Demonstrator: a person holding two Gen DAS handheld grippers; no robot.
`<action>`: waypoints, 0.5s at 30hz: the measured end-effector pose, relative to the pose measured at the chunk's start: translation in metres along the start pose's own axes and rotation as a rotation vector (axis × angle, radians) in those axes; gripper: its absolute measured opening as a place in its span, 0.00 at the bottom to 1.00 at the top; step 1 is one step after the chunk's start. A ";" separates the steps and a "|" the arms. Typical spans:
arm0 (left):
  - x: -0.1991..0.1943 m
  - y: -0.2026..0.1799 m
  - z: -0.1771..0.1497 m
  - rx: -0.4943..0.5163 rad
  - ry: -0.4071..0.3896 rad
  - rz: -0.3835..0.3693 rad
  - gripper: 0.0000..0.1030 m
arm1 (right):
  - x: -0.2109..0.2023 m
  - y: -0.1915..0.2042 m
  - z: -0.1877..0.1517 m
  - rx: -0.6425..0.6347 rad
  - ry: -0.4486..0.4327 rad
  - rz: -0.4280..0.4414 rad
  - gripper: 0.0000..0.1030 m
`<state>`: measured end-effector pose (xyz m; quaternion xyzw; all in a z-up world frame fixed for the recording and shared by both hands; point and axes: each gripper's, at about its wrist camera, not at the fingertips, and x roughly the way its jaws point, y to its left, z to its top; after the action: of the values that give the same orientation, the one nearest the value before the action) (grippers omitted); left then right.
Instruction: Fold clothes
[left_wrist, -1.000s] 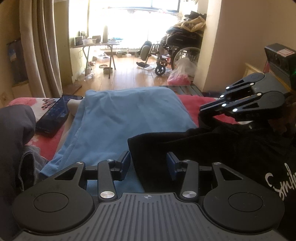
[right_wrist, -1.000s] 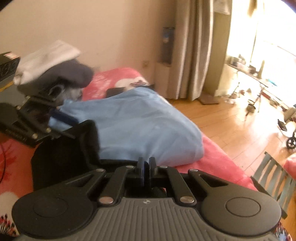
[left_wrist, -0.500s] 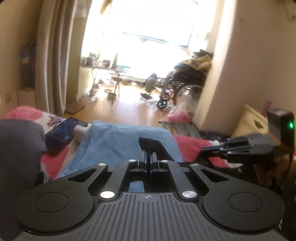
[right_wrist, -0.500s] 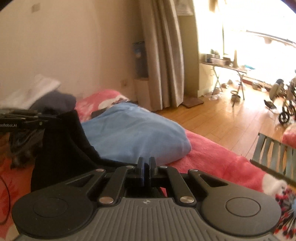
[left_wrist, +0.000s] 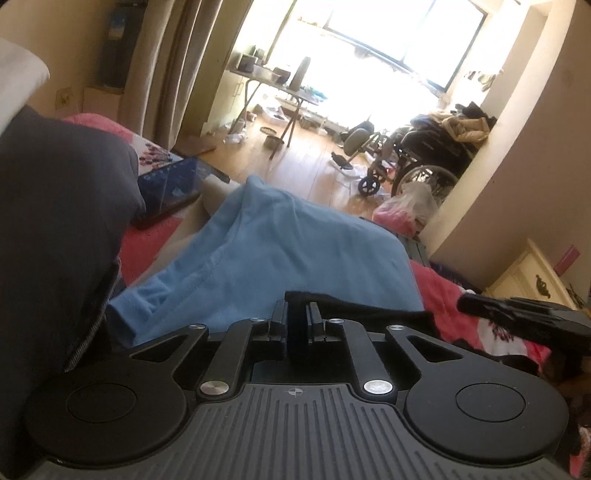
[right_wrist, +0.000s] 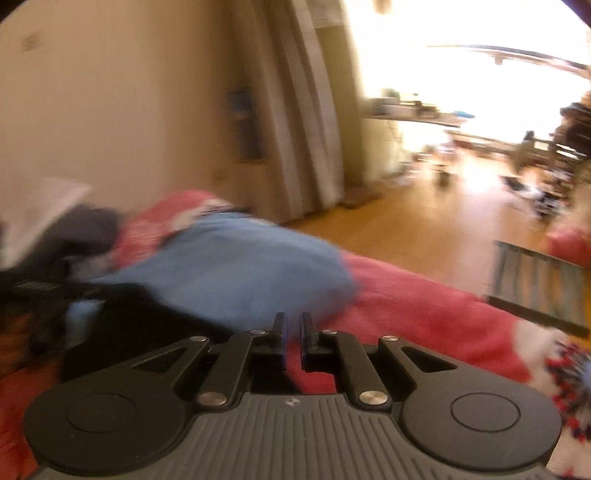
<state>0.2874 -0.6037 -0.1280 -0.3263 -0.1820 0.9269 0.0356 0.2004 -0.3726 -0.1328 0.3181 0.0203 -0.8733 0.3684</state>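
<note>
Left wrist view: black cotton garment (left_wrist: 354, 314) is being pinched between the nearly closed left gripper (left_wrist: 297, 314), whose jaws have just been opening slightly; tension should be kept even.

A lived-in home bedroom: a bed with a red floral cover (left_wrist: 439, 291) strewn with clothes, long beige curtains (left_wrist: 166, 66), wooden floor (left_wrist: 310, 166), a cluttered folding table (left_wrist: 273, 85) by the sunny window, and a wheelchair (left_wrist: 417, 162)
</note>
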 end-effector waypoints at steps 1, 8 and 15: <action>0.001 0.000 0.000 0.003 -0.001 0.010 0.20 | 0.001 0.006 0.001 -0.014 0.012 0.022 0.09; -0.034 -0.004 -0.007 0.055 -0.149 0.126 0.55 | -0.049 0.007 0.001 0.135 -0.036 0.011 0.13; -0.080 0.001 0.001 0.043 -0.247 0.178 0.55 | -0.156 0.005 -0.024 0.283 -0.063 0.035 0.15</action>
<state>0.3496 -0.6200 -0.0802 -0.2240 -0.1356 0.9631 -0.0626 0.2990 -0.2715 -0.0614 0.3399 -0.1202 -0.8704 0.3353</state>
